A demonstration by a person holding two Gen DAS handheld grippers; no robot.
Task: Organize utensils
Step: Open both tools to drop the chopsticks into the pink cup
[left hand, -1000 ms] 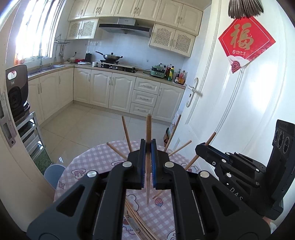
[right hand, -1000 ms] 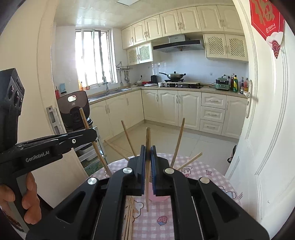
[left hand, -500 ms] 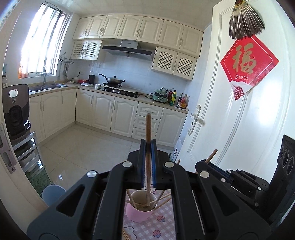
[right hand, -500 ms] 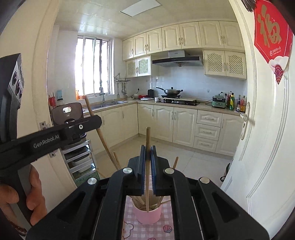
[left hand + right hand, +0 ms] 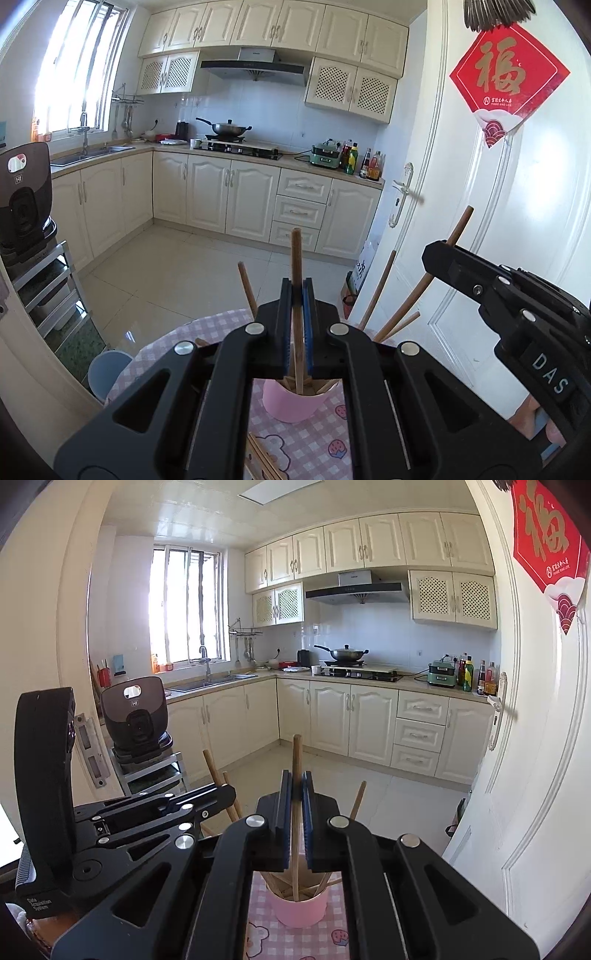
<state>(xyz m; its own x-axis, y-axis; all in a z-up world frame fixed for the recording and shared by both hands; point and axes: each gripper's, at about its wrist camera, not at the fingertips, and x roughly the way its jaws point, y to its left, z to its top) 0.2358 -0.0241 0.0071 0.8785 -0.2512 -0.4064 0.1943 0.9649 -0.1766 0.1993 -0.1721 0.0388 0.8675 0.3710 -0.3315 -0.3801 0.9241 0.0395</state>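
My left gripper is shut on a wooden chopstick, held upright with its lower tip inside the pink cup. My right gripper is shut on another wooden chopstick, upright, its tip also inside the pink cup. Several chopsticks lean in the cup. The right gripper shows in the left wrist view, close on the right; the left gripper shows in the right wrist view, close on the left. More chopsticks lie on the table before the cup.
The cup stands on a round table with a pink checked cloth. A white door is close on the right. A blue stool and a metal rack with an appliance stand to the left.
Both grippers rose and tilted, then came down again; the chopstick tips now sit in the pink cup, which shows closer under the jaws.
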